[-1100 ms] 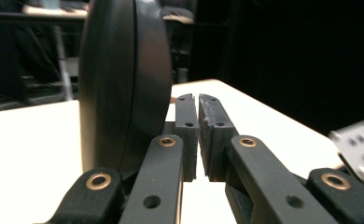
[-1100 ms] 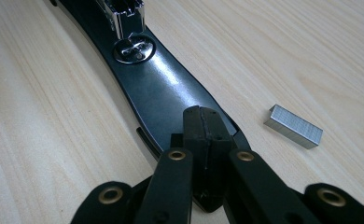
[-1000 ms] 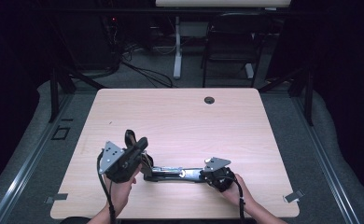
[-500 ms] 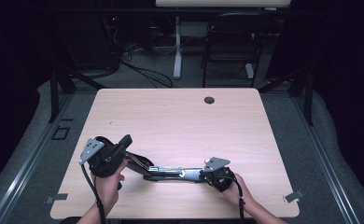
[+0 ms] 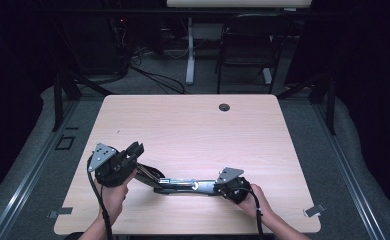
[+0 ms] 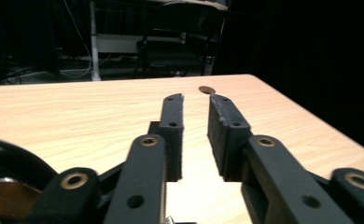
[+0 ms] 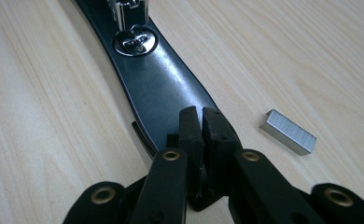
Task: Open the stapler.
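Clearly the opened stapler [image 5: 180, 184], lying flat near the table's [image 5: 193, 130] front edge, is rigid, weighty metal with a glossy, slippery base. The right gripper [image 7: 202, 122] pinches that base's end; the left gripper [image 6: 195, 133], jaws just parting, holds nothing. A strip of staples [image 7: 288, 131] lies beside, light and brittle.

left claw [image 5: 135, 149] raised, jaws just opening, slightly apart, right claw [image 5: 218, 186] low, jaws nearly together

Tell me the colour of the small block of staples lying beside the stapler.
Silvery grey metal staples, clearest in the right gripper view.
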`<action>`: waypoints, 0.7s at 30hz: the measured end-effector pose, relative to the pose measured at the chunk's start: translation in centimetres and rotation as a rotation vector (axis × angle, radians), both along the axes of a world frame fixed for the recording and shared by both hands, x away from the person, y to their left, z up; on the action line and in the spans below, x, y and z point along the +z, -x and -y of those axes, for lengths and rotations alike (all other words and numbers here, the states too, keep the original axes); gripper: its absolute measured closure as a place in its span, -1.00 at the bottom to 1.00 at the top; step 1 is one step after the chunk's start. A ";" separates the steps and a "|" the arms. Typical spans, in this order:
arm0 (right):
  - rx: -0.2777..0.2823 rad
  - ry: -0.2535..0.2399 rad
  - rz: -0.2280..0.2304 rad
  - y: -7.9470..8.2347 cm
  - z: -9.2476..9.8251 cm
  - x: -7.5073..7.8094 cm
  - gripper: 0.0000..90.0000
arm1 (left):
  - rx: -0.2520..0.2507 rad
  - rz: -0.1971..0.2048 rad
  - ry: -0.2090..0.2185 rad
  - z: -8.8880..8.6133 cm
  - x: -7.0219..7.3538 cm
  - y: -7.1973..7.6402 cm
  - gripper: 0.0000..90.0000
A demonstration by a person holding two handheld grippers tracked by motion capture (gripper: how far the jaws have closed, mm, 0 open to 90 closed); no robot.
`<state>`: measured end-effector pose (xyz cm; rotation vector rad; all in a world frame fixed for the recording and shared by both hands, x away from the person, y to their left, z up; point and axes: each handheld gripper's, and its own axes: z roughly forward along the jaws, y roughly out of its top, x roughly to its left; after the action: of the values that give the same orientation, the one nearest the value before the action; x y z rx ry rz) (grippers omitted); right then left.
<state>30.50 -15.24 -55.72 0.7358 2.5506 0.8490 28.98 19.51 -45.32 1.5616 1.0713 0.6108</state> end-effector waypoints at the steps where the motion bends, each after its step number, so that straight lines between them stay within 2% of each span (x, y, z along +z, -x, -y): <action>1: 0.001 -0.006 -0.008 -0.1 0.0 0.0 0.83 | -0.004 0.001 -0.012 0.0 0.1 0.0 0.59; 4: 0.017 0.018 -0.045 -0.5 0.1 0.5 0.64 | -0.031 0.003 -0.050 0.3 0.4 0.0 0.41; 6: 0.023 0.002 -0.046 -0.6 0.2 0.8 0.61 | -0.060 -0.011 -0.084 0.7 0.5 0.0 0.25; 7: 0.031 0.014 -0.046 -0.7 0.3 1.1 0.59 | -0.080 -0.018 -0.101 0.8 0.6 0.0 0.17; 9: 0.045 0.002 -0.050 -0.9 0.5 1.5 0.49 | -0.111 -0.024 -0.126 1.3 0.5 0.1 0.03; 10: 0.037 -0.002 -0.049 -1.0 0.7 1.9 0.35 | -0.126 -0.029 -0.138 1.5 0.5 0.1 -0.09; 11: 0.037 -0.002 -0.049 -1.0 0.7 1.9 0.35 | -0.138 -0.034 -0.152 1.7 0.6 0.2 -0.09; 12: 0.024 -0.017 -0.045 -1.1 0.9 2.1 0.27 | -0.146 -0.036 -0.164 1.9 0.6 0.2 -0.20; 16: 0.013 0.002 -0.055 -1.3 1.2 2.9 0.19 | -0.173 -0.046 -0.197 2.4 0.6 0.3 -0.32; 18: 0.010 -0.019 -0.055 -1.3 1.3 3.3 0.12 | -0.186 -0.062 -0.207 2.6 0.6 0.2 -0.40; 20: 0.013 -0.017 -0.061 -1.3 1.4 3.7 -0.04 | -0.202 -0.082 -0.216 2.8 0.5 0.2 -0.49; 21: 0.004 -0.019 -0.074 -1.4 1.5 3.9 -0.12 | -0.207 -0.093 -0.227 2.9 0.5 0.2 -0.59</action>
<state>31.85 -16.70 -51.81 0.7822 2.6124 0.8637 28.74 16.57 -44.84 1.8870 0.9171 0.5361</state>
